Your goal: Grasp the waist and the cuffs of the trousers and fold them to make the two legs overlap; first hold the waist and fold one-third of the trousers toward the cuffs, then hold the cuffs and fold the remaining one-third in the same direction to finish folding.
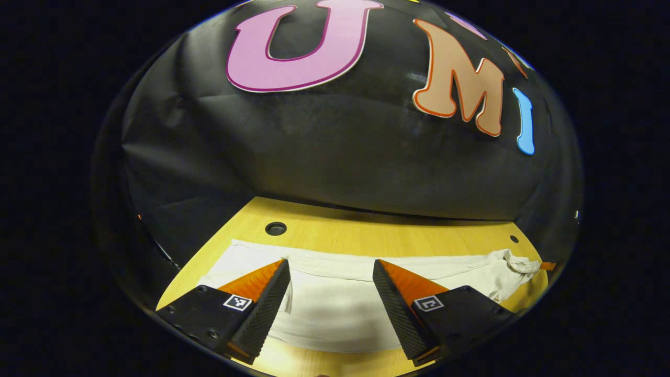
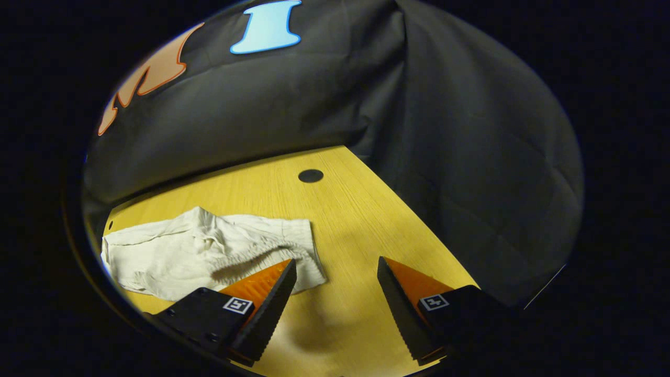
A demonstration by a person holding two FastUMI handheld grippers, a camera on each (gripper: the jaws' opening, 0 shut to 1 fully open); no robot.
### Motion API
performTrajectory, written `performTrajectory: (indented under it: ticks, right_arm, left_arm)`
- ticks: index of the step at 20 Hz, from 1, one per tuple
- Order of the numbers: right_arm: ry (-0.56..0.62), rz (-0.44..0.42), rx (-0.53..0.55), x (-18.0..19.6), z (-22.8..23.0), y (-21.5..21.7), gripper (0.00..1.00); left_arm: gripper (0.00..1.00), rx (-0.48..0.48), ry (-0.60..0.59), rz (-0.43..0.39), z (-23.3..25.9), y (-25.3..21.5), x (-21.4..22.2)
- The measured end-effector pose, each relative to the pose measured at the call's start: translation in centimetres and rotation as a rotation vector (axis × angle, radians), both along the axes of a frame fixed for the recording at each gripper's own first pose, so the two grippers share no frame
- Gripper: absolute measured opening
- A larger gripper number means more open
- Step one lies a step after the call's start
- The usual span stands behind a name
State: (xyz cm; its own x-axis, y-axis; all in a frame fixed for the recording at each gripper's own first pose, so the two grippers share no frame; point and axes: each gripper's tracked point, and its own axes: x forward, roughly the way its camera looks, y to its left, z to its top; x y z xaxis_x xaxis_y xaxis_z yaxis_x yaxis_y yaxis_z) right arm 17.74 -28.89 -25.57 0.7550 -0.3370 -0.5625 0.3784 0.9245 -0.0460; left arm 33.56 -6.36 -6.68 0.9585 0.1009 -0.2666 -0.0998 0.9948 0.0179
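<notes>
Trousers (image 1: 335, 309) of pale, off-white cloth lie flat on the yellow wooden table (image 1: 366, 233), their long axis running across the left gripper view from side to side. One end is gathered and rumpled at the right of that view; the right gripper view shows this end as the elasticated waist (image 2: 261, 246), puckered and partly turned over, with the rest of the garment stretching away to the left.

In the left gripper view the left gripper (image 1: 331, 272) hangs above the middle of the cloth with its jaws spread wide and nothing between them; whether the fingers touch the fabric I cannot tell. In the right gripper view the right gripper (image 2: 335, 269) is also wide open and empty: one finger overlaps the waist's near corner, the other stands over bare wood, so the garment lies to the left of the gap.

Bare tabletop extends beyond the waist toward the black cloth wall (image 2: 445, 157), which closes the table's far and side edges. A round dark hole (image 2: 310, 176) sits in the wood past the waist, well apart from it, and another hole (image 1: 276, 228) lies just behind the trousers' far edge.
</notes>
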Motion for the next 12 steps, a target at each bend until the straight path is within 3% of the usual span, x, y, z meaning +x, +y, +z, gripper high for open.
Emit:
performTrajectory:
  ticks: [6,7,8,9,11,12]
  right_arm:
    - [-0.023,0.005,0.170,1.0,-2.2,2.7,0.98]
    - [-0.029,0.005,0.200,1.3,-2.4,3.2,0.89]
    - [-0.035,0.005,0.230,1.6,-2.6,3.6,0.95]
    - [-0.044,0.003,0.260,2.0,-2.7,4.0,0.87]
    - [-0.058,0.005,0.316,2.6,-2.9,5.0,0.85]
    - [-0.061,-0.001,0.323,2.8,-3.3,5.0,0.89]
  left_arm:
    - [0.95,0.047,0.009,-0.045,0.1,-2.2,0.3]
    - [0.95,0.040,0.009,-0.056,0.1,-2.8,0.3]
    - [0.96,0.035,0.007,-0.068,0.2,-3.4,0.2]
    - [0.96,0.035,0.003,-0.078,0.3,-3.9,0.3]
    - [0.95,0.041,-0.003,-0.087,0.4,-4.6,0.2]
    - [0.95,0.044,-0.005,-0.094,0.6,-5.0,0.1]
